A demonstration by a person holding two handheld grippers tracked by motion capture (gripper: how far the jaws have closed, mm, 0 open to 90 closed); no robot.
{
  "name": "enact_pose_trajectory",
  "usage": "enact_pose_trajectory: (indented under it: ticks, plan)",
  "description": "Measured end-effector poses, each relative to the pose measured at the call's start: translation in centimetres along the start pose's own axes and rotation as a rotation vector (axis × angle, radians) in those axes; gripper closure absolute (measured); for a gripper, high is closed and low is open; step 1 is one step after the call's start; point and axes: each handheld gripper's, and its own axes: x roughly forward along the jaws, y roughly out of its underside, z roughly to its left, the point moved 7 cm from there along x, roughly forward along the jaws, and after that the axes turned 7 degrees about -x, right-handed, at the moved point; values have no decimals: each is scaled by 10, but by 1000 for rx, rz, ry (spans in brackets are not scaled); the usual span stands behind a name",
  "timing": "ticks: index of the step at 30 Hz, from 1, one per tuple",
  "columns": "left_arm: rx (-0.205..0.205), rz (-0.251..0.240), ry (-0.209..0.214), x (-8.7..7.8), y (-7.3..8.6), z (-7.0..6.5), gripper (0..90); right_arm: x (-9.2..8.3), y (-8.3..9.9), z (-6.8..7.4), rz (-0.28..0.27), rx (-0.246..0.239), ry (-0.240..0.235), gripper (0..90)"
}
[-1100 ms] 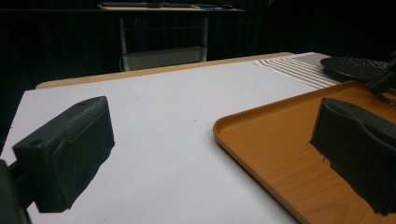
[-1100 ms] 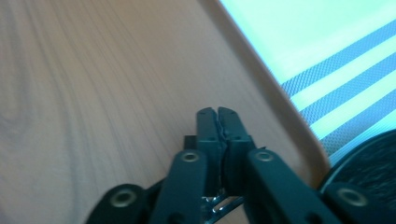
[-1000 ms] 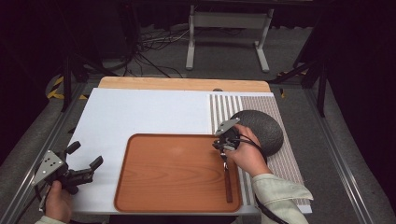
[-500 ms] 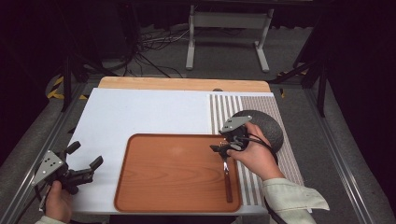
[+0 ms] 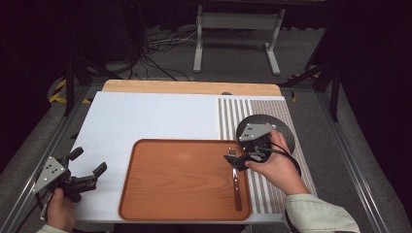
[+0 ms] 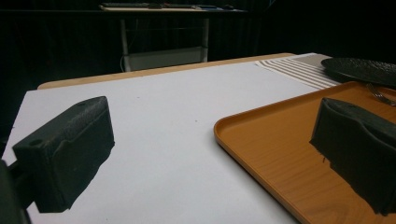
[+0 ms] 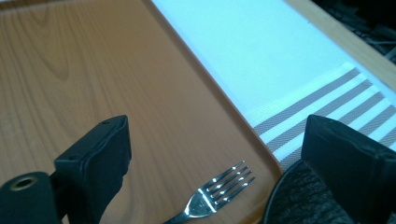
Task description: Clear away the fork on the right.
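Note:
A silver fork [image 5: 236, 183] lies on the brown wooden tray [image 5: 180, 184] near its right rim, tines pointing away from the person. My right gripper [image 5: 237, 156] hovers just above the tines. In the right gripper view its jaws have just been opening and stand wide apart [image 7: 222, 161]; the fork [image 7: 212, 196] lies on the tray [image 7: 84, 70] below the gap, touched by neither pad. My left gripper [image 5: 87, 161] rests open at the table's front left corner; its view looks across the white mat between its jaws [image 6: 212, 154] to the tray [image 6: 285, 154].
A dark round plate [image 5: 287, 132] sits on the striped placemat [image 5: 228, 119] behind my right hand, close to the tray's right rim; it also appears as the plate [image 7: 303, 203] and the plate [image 6: 362, 69]. A white mat [image 5: 145, 119] covers the table's left and middle.
The right gripper's jaws have spread apart over the fork's head, and the hand has lifted a little and shifted right. The fork stays flat on the tray. The left gripper has not moved.

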Motion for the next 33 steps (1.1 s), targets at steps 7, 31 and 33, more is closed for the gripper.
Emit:
enact_pose_trajectory:
  ticks: [7,31,33]
  plan:
    - [-2,-6,0,0,-1,0,3,-15,13,-4,-66,35,39,86]
    - [-1,-7,-7,0,0,-1,3,-53,83,-16,-361,198,197,60]
    - [-3,-9,-9,0,-1,-1,3,-55,91,-17,-381,215,199,59]
